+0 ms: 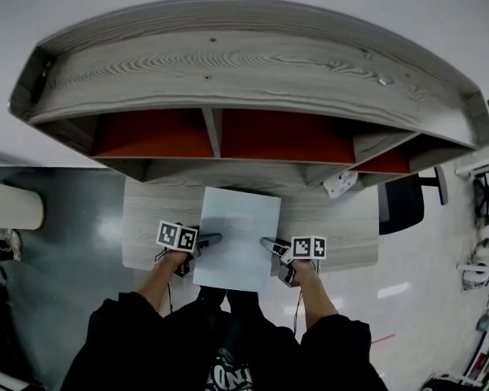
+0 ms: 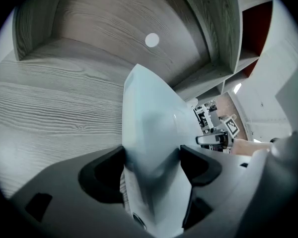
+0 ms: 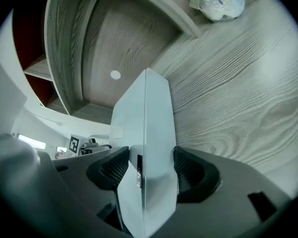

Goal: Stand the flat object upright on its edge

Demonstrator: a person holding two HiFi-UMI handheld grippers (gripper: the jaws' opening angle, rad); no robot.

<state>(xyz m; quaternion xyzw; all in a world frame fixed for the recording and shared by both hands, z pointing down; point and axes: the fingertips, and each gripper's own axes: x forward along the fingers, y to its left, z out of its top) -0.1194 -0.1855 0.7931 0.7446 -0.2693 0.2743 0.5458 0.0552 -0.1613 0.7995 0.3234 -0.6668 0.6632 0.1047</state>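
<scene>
Pale blue-white and smooth, the panel (image 1: pixel 236 239) is a thin plain rectangle with straight edges. The right gripper view shows a small dark slot on its narrow side. It sits over the middle of the grey wood-grain bench (image 1: pixel 147 218), with its broad face turned up toward the head camera. Its near edge reaches out past the bench's front edge and its far edge lies close to the back, under the shelf unit (image 1: pixel 244 63). I cannot tell whether it touches the wood.

The left gripper (image 1: pixel 205 241) has its jaws closed onto the panel's left edge, the dark pads pressing both faces. The right gripper (image 1: pixel 270 245) is clamped the same way on the right edge, straight across from it.

Bare bench shows on both sides of the panel, out to the left and right edges. The shelf unit, with its red back panels, overhangs the rear of the bench. A crumpled white bag (image 1: pixel 340 183) lies at the back right corner, apart from the panel. A small white disc (image 2: pixel 152 39) sits on the back board beyond the panel's far edge.
</scene>
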